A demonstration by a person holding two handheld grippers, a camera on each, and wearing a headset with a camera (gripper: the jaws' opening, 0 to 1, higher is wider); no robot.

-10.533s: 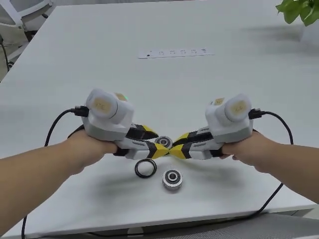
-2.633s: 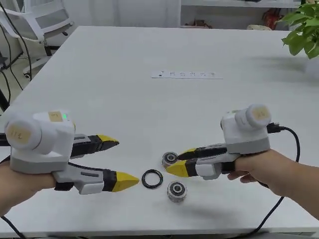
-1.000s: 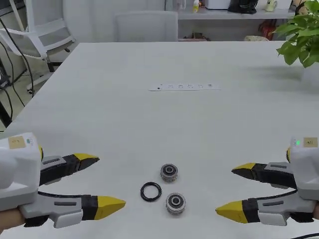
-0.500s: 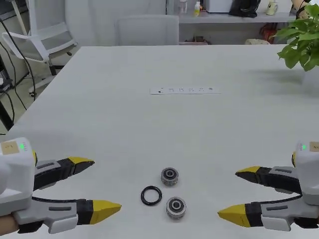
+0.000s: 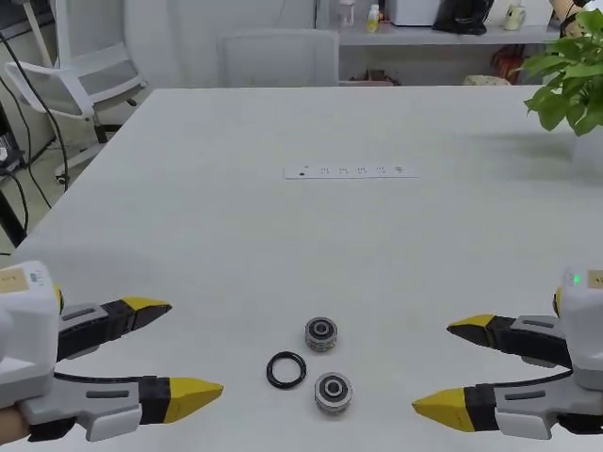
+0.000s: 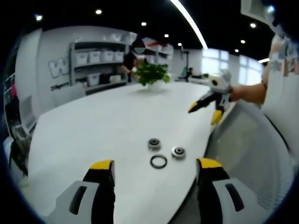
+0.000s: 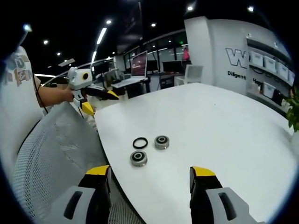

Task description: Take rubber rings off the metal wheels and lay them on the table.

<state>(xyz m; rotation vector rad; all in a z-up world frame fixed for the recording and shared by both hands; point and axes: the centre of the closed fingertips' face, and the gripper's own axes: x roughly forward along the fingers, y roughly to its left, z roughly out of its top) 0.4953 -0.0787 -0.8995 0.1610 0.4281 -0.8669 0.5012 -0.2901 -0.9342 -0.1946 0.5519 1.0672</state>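
— Where were the two grippers at this moment?

— The left gripper point(image 5: 191, 347) sat at the lower left of the head view and the right gripper point(image 5: 435, 367) at the lower right. They were well apart, over the near part of the table point(image 5: 283, 226). Each had its jaws spread wide with nothing between them.

— And ten seconds before?

— Then they met nose to nose in the middle, tips crowded on one wheel. About two and a half seconds back, the right one's tips were at a wheel beside the ring, and the left one was already drawn off to the left with its jaws parted. Over the last second both were out at the sides, and hardly anything differed from half a second earlier.

— Where was the work?

— The rubber ring point(image 5: 285, 369) lay flat on the table between the grippers, near the front edge. The far wheel point(image 5: 321, 333) lay just beside it, up and to the right, and the near wheel point(image 5: 332, 392) just beside it, down and to the right. The ring and near wheel kept the arrangement they had ten seconds earlier, and the far wheel had joined them on the table.

— Were rings left on the wheels?

— I couldn't tell, as they were too small.

— Anything further back?

— A power strip point(image 5: 350, 171) lay mid-table, and a plant point(image 5: 565, 75) stood at the far right.
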